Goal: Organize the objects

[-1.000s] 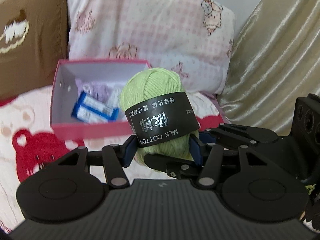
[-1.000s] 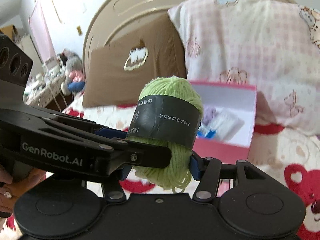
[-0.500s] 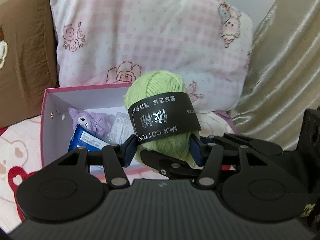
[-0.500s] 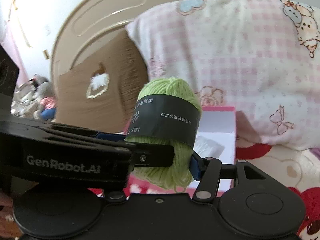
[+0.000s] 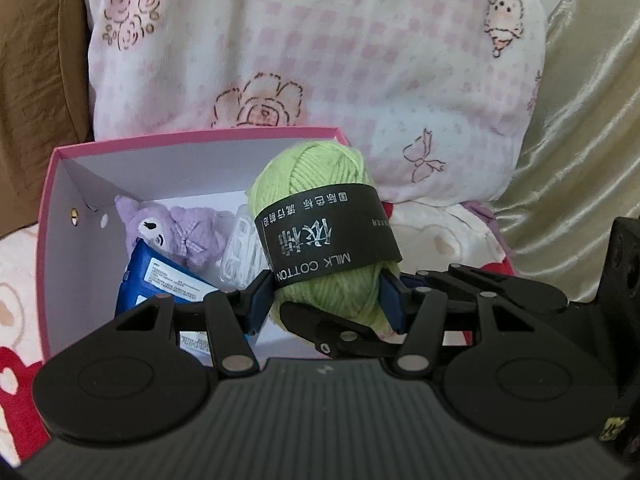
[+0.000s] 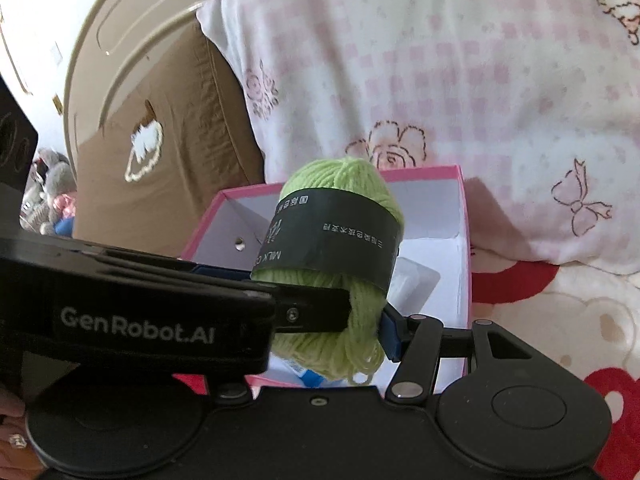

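Observation:
A green yarn ball (image 5: 320, 208) with a black "MILK COTTON" band is clamped by both grippers at once. My left gripper (image 5: 326, 300) is shut on its lower part. My right gripper (image 6: 360, 316) is shut on the same yarn ball (image 6: 340, 216), with the left gripper's arm crossing in front of it. The ball hangs over the open pink box (image 5: 192, 136), which also shows in the right wrist view (image 6: 466, 216). Inside lie a purple plush toy (image 5: 176, 228), a blue packet (image 5: 160, 280) and a clear plastic pack (image 5: 240, 248).
The box sits on a bed with a bear-print blanket (image 5: 448, 236). A pink checked pillow (image 5: 320, 48) stands right behind the box, a brown pillow (image 6: 160, 128) to its left. A gold curtain (image 5: 580, 140) hangs at the right. A headboard (image 6: 132, 20) rises behind.
Both grippers have carried the yarn ball forward to the box, which now lies close beneath it. The grip on the ball is unchanged.

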### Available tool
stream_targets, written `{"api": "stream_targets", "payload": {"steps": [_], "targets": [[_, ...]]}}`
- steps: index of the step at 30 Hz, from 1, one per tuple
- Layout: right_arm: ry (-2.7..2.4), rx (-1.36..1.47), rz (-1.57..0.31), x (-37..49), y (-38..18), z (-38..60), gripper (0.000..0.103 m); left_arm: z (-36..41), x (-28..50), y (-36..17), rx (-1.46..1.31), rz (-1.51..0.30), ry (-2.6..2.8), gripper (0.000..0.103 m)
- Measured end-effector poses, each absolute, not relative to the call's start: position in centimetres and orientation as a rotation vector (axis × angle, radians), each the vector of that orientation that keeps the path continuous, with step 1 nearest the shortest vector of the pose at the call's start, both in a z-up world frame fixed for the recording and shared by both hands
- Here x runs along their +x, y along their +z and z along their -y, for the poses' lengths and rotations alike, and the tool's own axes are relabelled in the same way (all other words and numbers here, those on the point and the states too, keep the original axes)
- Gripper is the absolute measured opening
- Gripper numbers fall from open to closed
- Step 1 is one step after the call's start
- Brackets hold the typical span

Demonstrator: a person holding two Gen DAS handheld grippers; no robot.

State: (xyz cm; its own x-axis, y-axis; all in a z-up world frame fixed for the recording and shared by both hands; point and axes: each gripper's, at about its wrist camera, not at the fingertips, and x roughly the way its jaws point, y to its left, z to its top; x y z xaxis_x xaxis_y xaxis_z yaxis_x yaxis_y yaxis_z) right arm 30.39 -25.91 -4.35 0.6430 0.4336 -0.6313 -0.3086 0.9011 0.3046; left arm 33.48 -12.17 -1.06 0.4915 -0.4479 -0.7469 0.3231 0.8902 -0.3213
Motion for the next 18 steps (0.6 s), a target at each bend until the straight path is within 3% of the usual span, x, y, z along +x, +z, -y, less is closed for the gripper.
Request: {"api": "stream_targets", "payload": {"steps": [18], "targets": [[0.33,-0.043,-0.816,32.7,-7.7,23.3,0.066,9.2,37.7,-7.7,-0.369,-1.002,-0.558,0.055]]}}
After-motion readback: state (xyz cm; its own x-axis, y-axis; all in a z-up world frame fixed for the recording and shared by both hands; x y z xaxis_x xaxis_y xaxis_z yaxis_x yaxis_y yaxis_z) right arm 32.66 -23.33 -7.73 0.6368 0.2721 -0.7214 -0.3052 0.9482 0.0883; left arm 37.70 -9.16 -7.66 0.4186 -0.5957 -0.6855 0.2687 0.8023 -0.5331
